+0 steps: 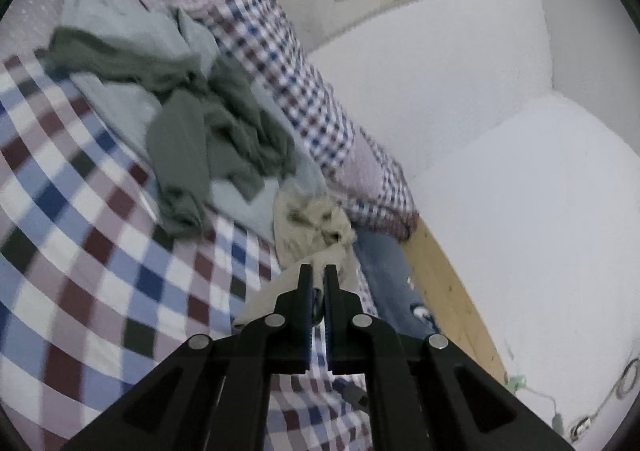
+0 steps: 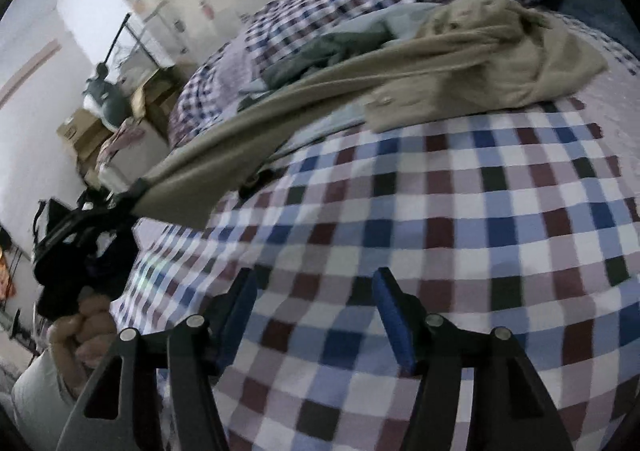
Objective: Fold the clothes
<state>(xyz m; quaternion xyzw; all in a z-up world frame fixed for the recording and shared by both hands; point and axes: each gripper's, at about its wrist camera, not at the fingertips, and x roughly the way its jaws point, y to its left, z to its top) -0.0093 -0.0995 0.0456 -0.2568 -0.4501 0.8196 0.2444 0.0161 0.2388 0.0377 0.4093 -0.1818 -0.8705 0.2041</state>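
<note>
Pulling out, by the look of it: left gripper [image 1: 319, 271] pinched narrow on an end of the beige garment [image 2: 280, 103], which stretches taut from lower left up to a bunched heap at right on the checked bedspread [image 2: 440, 231]; long axis along that diagonal. Right gripper [image 2: 314, 283] gapes wide, holding nothing. Next likely needs a second hold to spread it flat.
</note>
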